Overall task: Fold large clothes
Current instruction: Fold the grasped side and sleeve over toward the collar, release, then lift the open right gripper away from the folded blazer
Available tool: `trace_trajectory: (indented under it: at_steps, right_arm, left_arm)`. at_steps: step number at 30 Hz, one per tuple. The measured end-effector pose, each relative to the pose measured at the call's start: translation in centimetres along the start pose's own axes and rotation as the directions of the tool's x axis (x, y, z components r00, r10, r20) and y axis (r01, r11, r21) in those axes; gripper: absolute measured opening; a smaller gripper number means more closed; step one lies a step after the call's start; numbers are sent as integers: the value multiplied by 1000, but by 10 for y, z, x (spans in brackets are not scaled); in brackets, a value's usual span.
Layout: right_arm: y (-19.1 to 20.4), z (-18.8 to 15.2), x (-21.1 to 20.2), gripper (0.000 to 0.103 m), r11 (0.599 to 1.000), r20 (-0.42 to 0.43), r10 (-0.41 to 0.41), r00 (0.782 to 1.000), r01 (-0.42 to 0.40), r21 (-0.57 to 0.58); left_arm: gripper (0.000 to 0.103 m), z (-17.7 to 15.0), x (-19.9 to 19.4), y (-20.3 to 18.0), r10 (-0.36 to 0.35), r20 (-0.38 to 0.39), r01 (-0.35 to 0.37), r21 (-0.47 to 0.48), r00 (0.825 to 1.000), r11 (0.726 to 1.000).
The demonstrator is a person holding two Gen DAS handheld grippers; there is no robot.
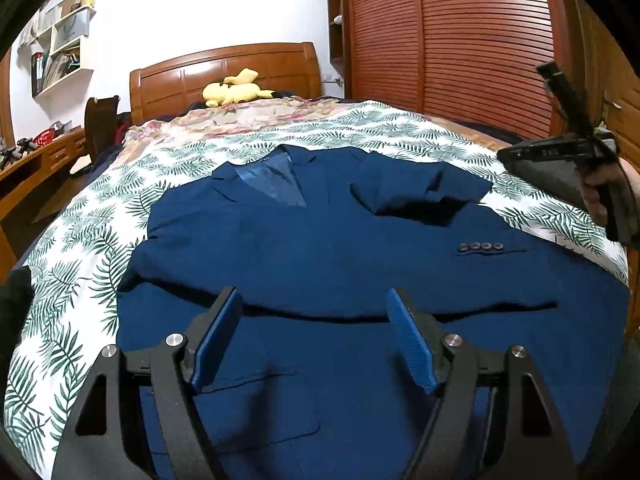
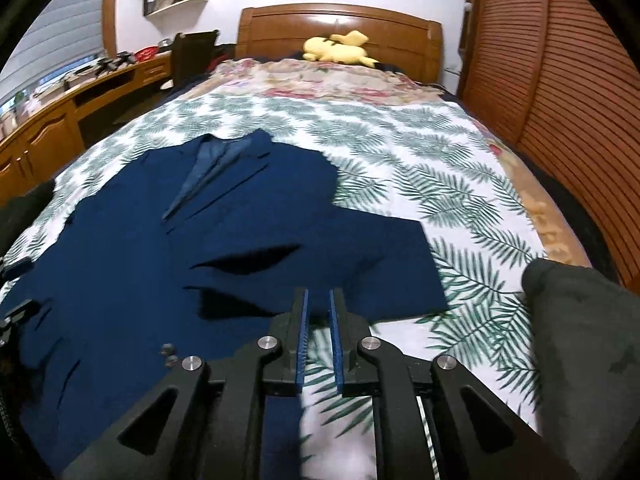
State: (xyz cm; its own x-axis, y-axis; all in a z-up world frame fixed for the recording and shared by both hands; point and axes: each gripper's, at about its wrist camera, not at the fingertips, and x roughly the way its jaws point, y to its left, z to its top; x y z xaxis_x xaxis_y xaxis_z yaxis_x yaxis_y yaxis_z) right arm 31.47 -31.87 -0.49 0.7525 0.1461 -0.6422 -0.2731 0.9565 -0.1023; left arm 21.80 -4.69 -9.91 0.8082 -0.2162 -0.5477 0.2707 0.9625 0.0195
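Observation:
A dark blue suit jacket (image 1: 320,248) lies front up on the bed, collar toward the headboard, one sleeve with several buttons (image 1: 480,246) folded across its body. My left gripper (image 1: 314,300) is open and empty, held above the jacket's lower part. The jacket also shows in the right wrist view (image 2: 180,240). My right gripper (image 2: 318,296) has its jaws close together with a narrow gap and nothing between them, above the jacket's right edge. The right gripper's body shows at the right edge of the left wrist view (image 1: 560,160), held in a hand.
A leaf-print sheet (image 2: 440,184) covers the bed. A yellow plush toy (image 2: 340,50) lies by the wooden headboard (image 2: 340,20). A slatted wooden wardrobe (image 1: 460,32) stands to the right, a wooden desk (image 2: 60,120) and chair to the left. A dark cloth (image 2: 580,312) lies at the right.

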Motion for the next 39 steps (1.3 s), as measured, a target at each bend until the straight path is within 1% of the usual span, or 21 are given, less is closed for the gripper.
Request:
trace_trajectory:
  at_steps: [3, 7, 9, 11, 14, 16, 18, 20, 22, 24, 27, 30, 34, 35, 37, 38, 39]
  right_arm:
    - [-4, -2, 22, 11, 999, -35, -37, 999, 37, 19]
    - [-20, 0, 50, 12, 994, -81, -84, 993, 89, 65]
    - [-30, 0, 65, 12, 988, -106, -105, 989, 115, 100]
    - [-37, 2, 77, 12, 982, -126, -132, 983, 147, 120]
    - [-49, 8, 91, 13, 974, -145, -146, 979, 168, 154]
    - [-53, 12, 97, 22, 968, -151, -156, 976, 182, 173]
    - [-54, 15, 99, 49, 966, -150, -148, 977, 176, 189]
    - [-54, 18, 105, 57, 966, -161, -126, 979, 158, 205]
    - [-51, 20, 116, 59, 963, -200, -128, 971, 170, 209]
    - [-47, 21, 125, 60, 962, -233, -112, 966, 164, 217]
    - [-38, 23, 129, 62, 962, -233, -126, 964, 176, 207]
    - [-32, 23, 132, 63, 962, -243, -146, 959, 194, 190]
    - [-31, 24, 137, 62, 973, -274, -130, 953, 176, 150]
    - [-35, 25, 139, 60, 976, -276, -125, 953, 169, 140]
    - [-34, 25, 138, 45, 981, -276, -88, 957, 132, 142]
    - [-34, 27, 138, 29, 984, -276, -74, 958, 115, 135]
    - [-31, 27, 137, 20, 987, -275, -68, 959, 104, 120]
  left_arm:
    - [76, 1, -3, -1, -1, 14, 1, 6, 1000, 1000]
    - [76, 4, -14, 0, -25, 62, 25, -1, 998, 1000]
    - [80, 6, -17, 0, -24, 70, 25, -5, 997, 1000]
    - [80, 7, -21, 1, -24, 91, 25, -9, 996, 1000]
    - [80, 10, -27, 6, -20, 112, 23, -24, 994, 999]
    - [80, 10, -30, 8, -33, 131, 37, -27, 991, 999]
    - [80, 11, -32, 10, -25, 140, 29, -23, 990, 999]
    - [80, 11, -32, 11, -21, 141, 24, -21, 990, 999]
    - [80, 11, -32, 13, -28, 134, 32, -25, 991, 999]
    - [80, 12, -30, 14, -40, 122, 44, -30, 992, 999]
    - [80, 12, -28, 17, -30, 114, 36, -49, 993, 998]
    - [80, 12, -27, 20, -36, 111, 43, -67, 993, 997]
    - [80, 12, -28, 21, -50, 115, 59, -76, 992, 995]
    - [80, 12, -28, 21, -50, 115, 59, -78, 992, 995]
    - [80, 11, -29, 22, -51, 110, 61, -81, 993, 995]
    - [80, 11, -28, 22, -52, 108, 62, -83, 993, 995]
    - [80, 11, -28, 22, -53, 105, 62, -83, 993, 995]
